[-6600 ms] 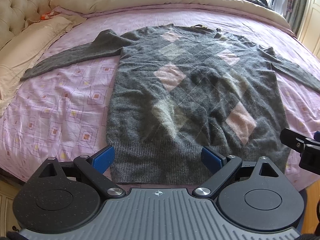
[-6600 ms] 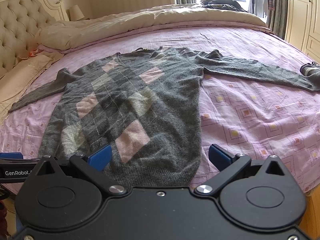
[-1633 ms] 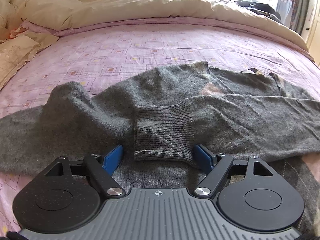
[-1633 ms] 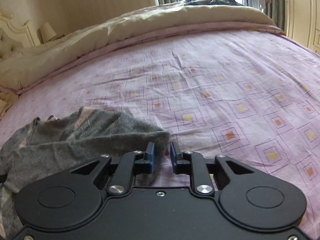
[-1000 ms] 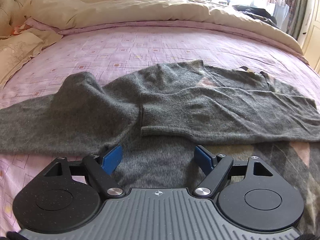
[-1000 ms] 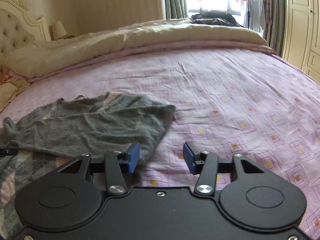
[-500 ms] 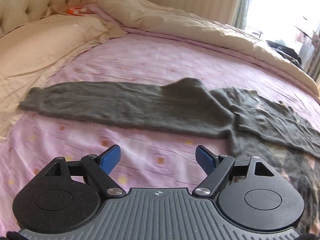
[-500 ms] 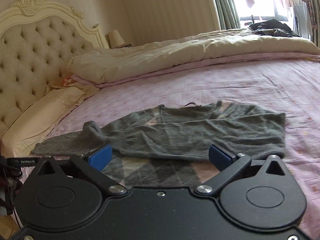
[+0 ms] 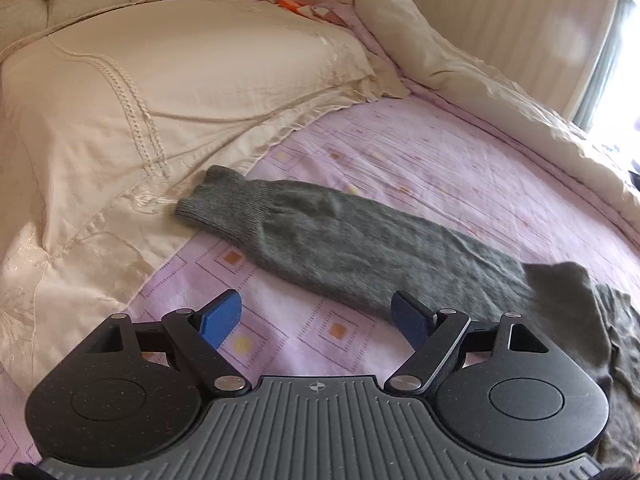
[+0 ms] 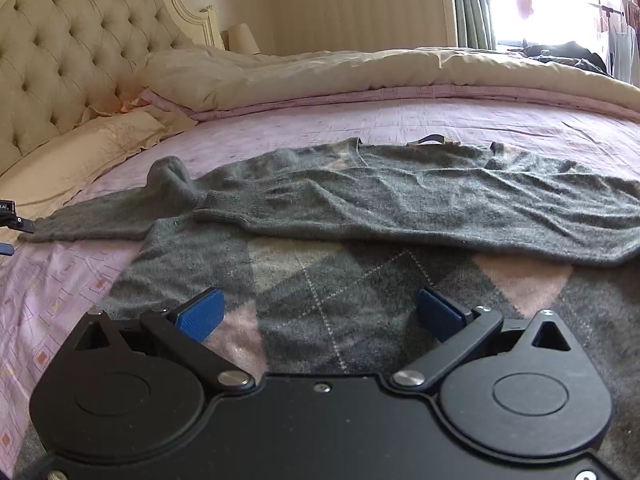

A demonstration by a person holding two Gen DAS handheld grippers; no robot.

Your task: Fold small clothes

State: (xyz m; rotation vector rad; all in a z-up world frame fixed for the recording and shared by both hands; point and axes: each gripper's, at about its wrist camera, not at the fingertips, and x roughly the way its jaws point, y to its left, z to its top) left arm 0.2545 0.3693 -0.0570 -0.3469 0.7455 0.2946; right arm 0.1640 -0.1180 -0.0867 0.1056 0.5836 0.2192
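Observation:
A grey sweater (image 10: 360,280) with pink and pale diamonds lies flat on the bed. One sleeve (image 10: 400,204) is folded across its chest, with the cuff (image 10: 224,210) at the left. The other sleeve (image 9: 360,248) stretches out straight over the sheet, and its cuff (image 9: 208,200) ends beside the pillow. My left gripper (image 9: 316,314) hovers open just short of that sleeve's middle, with nothing between its pads. Over the sweater's lower body my right gripper (image 10: 320,310) is open wide and holds nothing. A part of the left gripper (image 10: 10,216) shows at the left edge of the right wrist view.
A cream pillow (image 9: 160,92) lies left of the outstretched cuff, in front of the tufted headboard (image 10: 68,60). A rolled cream duvet (image 10: 360,72) runs along the far side of the pink patterned sheet (image 9: 440,168). A window (image 10: 552,0) with curtains is behind it.
The right gripper let go of the folded sleeve, opened wide and drew back over the sweater's body. The left gripper swung left along the outstretched sleeve towards the cuff by the pillow.

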